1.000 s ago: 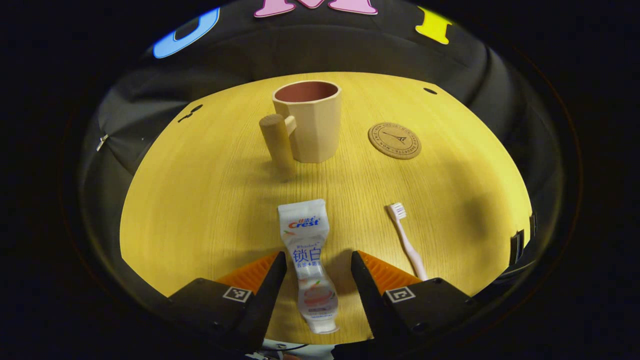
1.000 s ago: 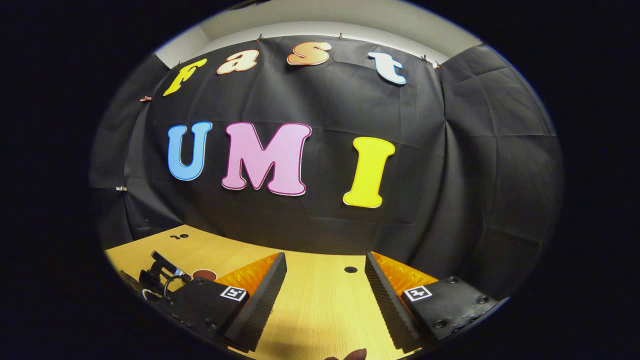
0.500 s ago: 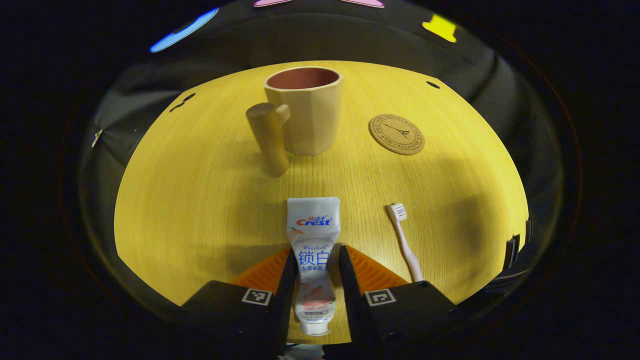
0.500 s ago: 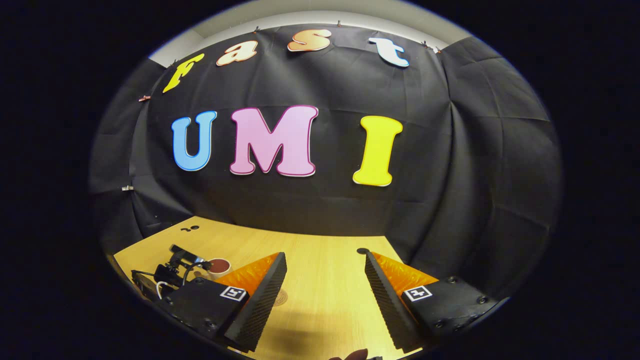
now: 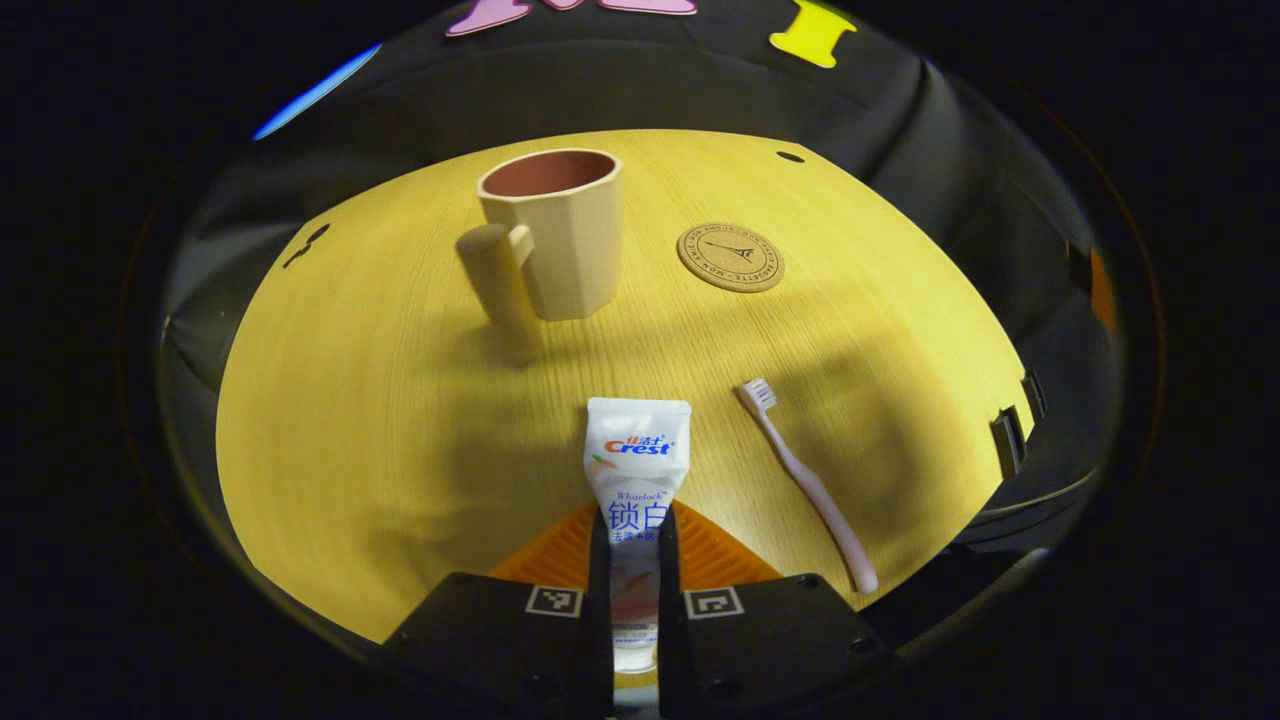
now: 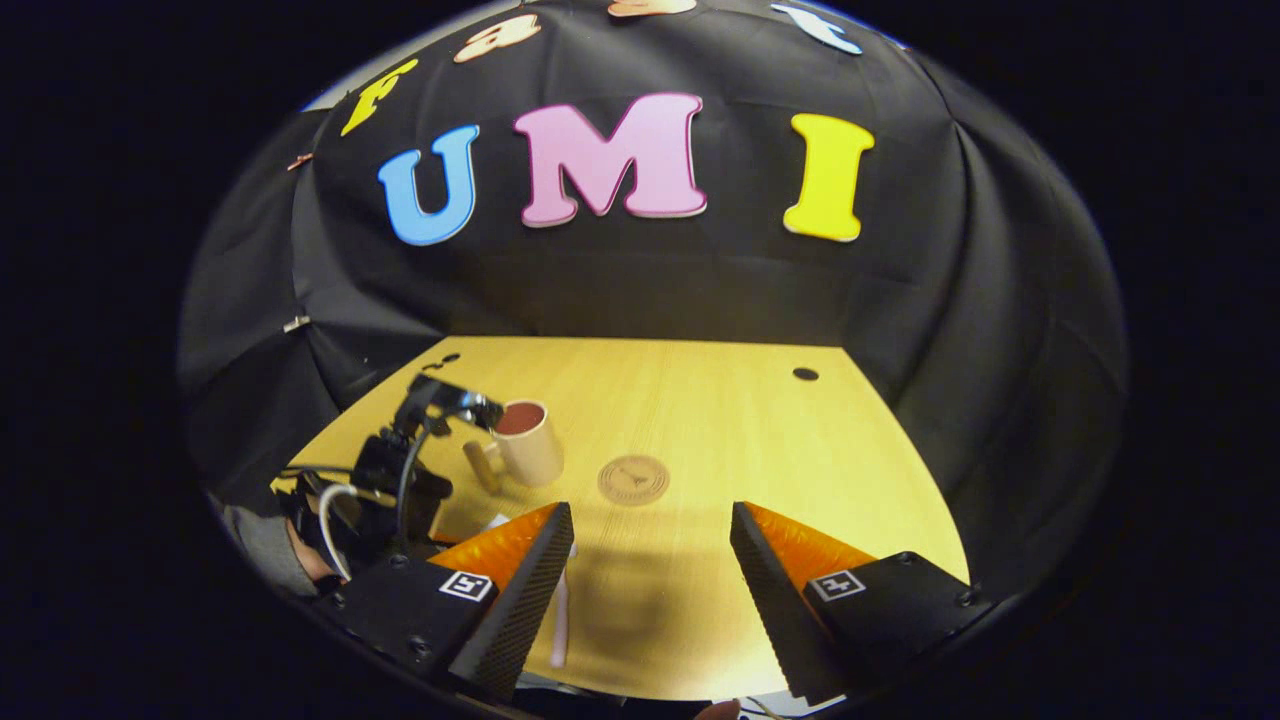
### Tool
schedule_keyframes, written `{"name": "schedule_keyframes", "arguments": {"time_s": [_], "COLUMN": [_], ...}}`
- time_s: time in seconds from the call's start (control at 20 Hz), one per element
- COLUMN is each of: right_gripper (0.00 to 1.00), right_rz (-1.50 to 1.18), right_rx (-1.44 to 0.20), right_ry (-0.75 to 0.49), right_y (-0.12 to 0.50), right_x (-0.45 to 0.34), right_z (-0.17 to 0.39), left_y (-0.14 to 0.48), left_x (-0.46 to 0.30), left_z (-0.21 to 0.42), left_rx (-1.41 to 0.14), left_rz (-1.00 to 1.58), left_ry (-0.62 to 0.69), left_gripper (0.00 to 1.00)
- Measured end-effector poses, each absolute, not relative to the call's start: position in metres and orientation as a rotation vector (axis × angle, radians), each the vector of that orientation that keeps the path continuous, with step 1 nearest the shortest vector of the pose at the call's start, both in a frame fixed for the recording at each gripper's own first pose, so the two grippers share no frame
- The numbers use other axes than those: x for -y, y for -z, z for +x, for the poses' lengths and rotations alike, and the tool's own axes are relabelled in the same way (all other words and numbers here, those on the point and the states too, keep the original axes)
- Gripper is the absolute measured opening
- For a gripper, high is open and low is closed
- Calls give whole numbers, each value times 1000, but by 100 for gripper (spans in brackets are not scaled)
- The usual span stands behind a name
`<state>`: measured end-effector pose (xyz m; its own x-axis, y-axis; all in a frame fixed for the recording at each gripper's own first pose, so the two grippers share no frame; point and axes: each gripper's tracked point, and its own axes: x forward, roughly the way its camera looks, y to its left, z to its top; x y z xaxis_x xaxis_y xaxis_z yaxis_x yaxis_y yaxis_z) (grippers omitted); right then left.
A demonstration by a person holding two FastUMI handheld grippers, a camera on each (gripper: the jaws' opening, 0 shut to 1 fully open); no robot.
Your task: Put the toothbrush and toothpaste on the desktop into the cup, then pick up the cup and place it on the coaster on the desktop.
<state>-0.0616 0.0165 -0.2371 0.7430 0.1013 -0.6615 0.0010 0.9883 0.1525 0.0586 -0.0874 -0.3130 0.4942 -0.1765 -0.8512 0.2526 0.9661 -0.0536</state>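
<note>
Currently left tongs [image 5: 634, 560] clamp the toothpaste [image 5: 636, 470] near its cap end, tube flat on the counter [image 5: 350, 420]. Right tongs [image 6: 650, 560] wide, holding nothing. Toothbrush [image 5: 805, 482] just beside the tube; cup [image 5: 552, 235] and coaster [image 5: 730, 257] farther back, apart.
</note>
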Motion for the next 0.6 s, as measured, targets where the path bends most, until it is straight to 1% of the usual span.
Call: {"name": "schedule_keyframes", "arguments": {"time_s": [0.25, 0.3, 0.35, 0.4, 0.45, 0.55, 0.6], "right_gripper": [97, 96, 95, 95, 95, 94, 92], "right_rz": [159, 151, 134, 125, 118, 110, 104], "right_rx": [-891, -923, -968, -1005, -1035, -1093, -1122], "right_ry": [-108, -122, -138, -154, -168, -194, -204], "right_y": [281, 290, 303, 314, 324, 338, 347], "right_x": [-54, -61, -71, -78, -85, -99, -104], "right_z": [-81, -85, -89, -94, -97, -99, -101], "left_y": [278, 272, 265, 261, 258, 255, 255], "left_x": [56, 50, 42, 37, 32, 23, 19], "left_z": [43, 40, 36, 32, 29, 25, 23], "left_rx": [-966, -957, -943, -935, -930, -921, -919], "left_rz": [-14, -30, -47, -52, -51, -40, -33], "left_ry": [247, 241, 234, 233, 230, 227, 225], "left_gripper": [23, 27, 23, 27, 22, 22, 22]}}
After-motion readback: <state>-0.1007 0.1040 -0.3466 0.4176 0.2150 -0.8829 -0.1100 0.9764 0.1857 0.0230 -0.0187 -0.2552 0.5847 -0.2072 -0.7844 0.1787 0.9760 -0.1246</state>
